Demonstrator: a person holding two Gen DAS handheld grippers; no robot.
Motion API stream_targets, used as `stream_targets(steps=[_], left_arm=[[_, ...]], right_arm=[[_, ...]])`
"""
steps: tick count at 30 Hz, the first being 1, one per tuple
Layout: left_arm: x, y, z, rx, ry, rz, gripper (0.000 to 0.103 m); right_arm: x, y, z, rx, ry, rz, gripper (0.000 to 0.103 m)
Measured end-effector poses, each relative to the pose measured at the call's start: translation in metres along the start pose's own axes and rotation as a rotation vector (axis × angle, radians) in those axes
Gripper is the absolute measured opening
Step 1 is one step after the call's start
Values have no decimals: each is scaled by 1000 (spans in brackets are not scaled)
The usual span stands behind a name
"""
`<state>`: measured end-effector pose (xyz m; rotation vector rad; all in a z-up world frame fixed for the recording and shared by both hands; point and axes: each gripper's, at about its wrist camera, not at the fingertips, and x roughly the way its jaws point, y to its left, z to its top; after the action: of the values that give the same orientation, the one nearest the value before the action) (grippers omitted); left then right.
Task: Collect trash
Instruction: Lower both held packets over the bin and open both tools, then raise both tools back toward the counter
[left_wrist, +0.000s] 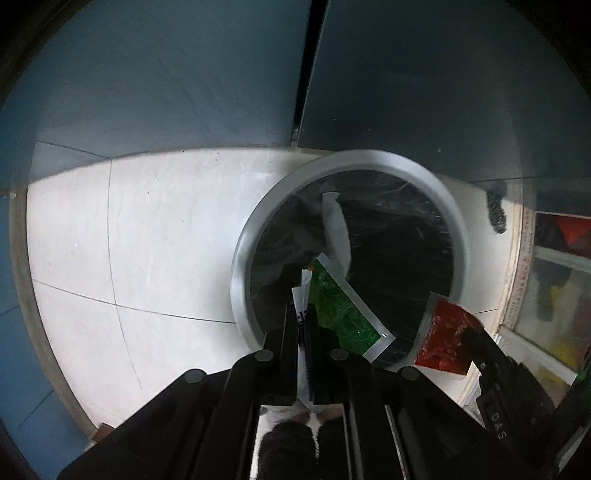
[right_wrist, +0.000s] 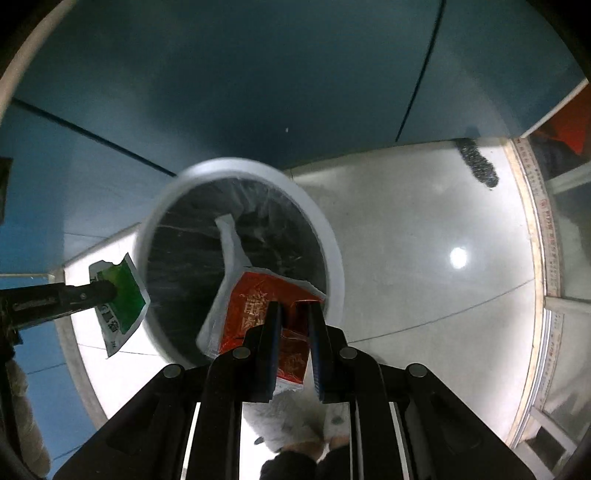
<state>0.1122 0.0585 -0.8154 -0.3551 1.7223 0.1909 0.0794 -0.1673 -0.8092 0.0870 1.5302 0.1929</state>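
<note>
A round bin with a grey rim (left_wrist: 255, 221) and a black liner stands on the pale floor by a blue wall; it also shows in the right wrist view (right_wrist: 325, 229). A white wrapper (left_wrist: 337, 229) lies inside it, also seen in the right wrist view (right_wrist: 231, 243). My left gripper (left_wrist: 301, 314) is shut on a green and white packet (left_wrist: 343, 314), held over the bin's near rim; the packet shows in the right wrist view (right_wrist: 120, 295) too. My right gripper (right_wrist: 293, 314) is shut on a red packet (right_wrist: 258, 302) over the bin, seen from the left wrist (left_wrist: 448, 336).
The blue wall panels (left_wrist: 184, 81) stand right behind the bin. A dark brush-like object (right_wrist: 478, 162) lies on the floor to the right. A threshold strip (right_wrist: 543, 236) and a glass door border the right side. Pale tiled floor (left_wrist: 129, 240) spreads to the left.
</note>
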Motion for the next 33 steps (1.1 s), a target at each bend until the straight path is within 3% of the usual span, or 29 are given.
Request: stream_targets(steps=[4, 5, 6, 7, 8, 9, 10, 11, 12, 15, 19, 23, 28, 33], left_arm=[[0, 1, -5, 14, -9, 26, 10], [-1, 1, -9, 10, -8, 35, 15], [-3, 0, -11, 9, -14, 45, 33], [-5, 3, -12, 10, -25, 53, 57], [-9, 4, -14, 11, -49, 69, 69], [-17, 4, -18, 12, -84, 89, 84], [-20, 5, -19, 13, -97, 97, 88], [-24, 5, -22, 16, -107, 106, 91], [-29, 5, -25, 19, -112, 121, 100], [-47, 7, -36, 27, -153, 187, 103], [-82, 10, -60, 36, -212, 205, 103], [-128, 11, -91, 28, -216, 212, 103], [-198, 3, -127, 17, -237, 207, 103], [-278, -3, -162, 3, -268, 193, 103]], right_arm=[[22, 7, 4, -19, 38, -18, 16], [27, 6, 4, -13, 62, -21, 16], [29, 3, 4, -6, 77, -20, 18], [31, 2, 3, -6, 83, -27, 31], [30, 2, 2, -8, 82, -35, 42], [27, 1, 1, -7, 74, -36, 64], [25, 0, 0, -7, 68, -37, 77], [19, 0, -2, -11, 63, -37, 80], [15, -2, -1, -18, 57, -42, 82], [-4, 0, -4, -44, 45, -66, 103], [-38, 9, -11, -82, 32, -86, 103], [-81, 17, -20, -106, 21, -93, 103], [-162, 23, -30, -105, -8, -98, 103], [-268, 34, -39, -125, -64, -96, 103]])
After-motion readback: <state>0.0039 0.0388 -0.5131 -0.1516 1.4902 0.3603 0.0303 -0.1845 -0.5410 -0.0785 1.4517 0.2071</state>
